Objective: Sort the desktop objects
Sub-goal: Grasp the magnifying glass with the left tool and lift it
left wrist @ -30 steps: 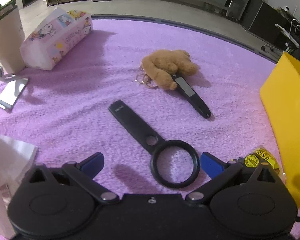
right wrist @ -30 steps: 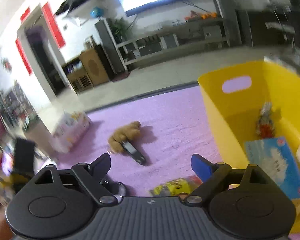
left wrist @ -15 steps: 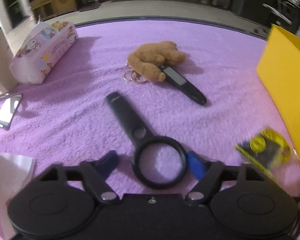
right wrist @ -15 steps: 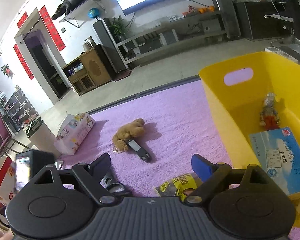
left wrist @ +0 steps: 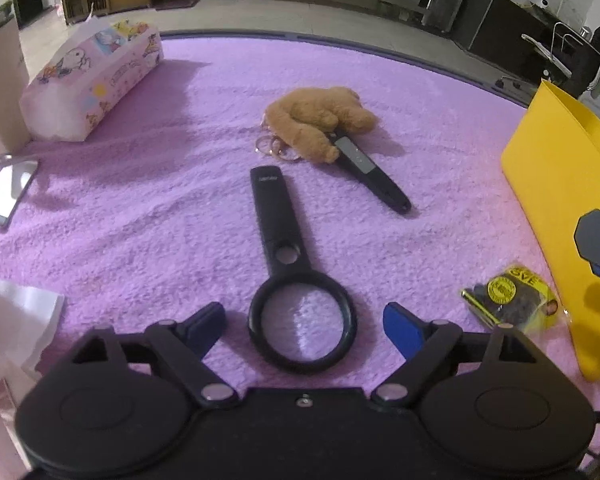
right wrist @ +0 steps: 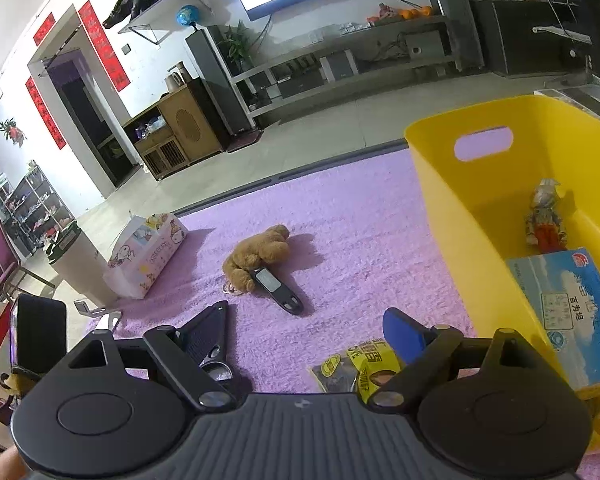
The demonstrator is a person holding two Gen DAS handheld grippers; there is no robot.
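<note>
So the purple worktop (left wrist: 148, 208) has loads of bare room in the middle and toward its curved far edge. The yellow bin (right wrist: 460, 208) stands at the right edge, cut off by the frame in both views; inside I can see a blue box (right wrist: 556, 304) and a small figure (right wrist: 544, 220), but the rest of its floor is out of sight. A tissue pack (left wrist: 92, 80) lies far left, near the edge. The magnifier (left wrist: 296, 292) lies flat, handle pointing away, its lens ring between the left gripper's (left wrist: 304, 320) fingers, which are spread wide and not touching it. The plush bear (left wrist: 320, 120) lies partly over one end of a black gadget (left wrist: 372, 180), so that end is hidden. A snack packet (left wrist: 512, 304) lies just beside the bin wall. The right gripper (right wrist: 306, 330) hangs wide apart too, holding nothing; its body covers part of the packet and most of the magnifier.
</note>
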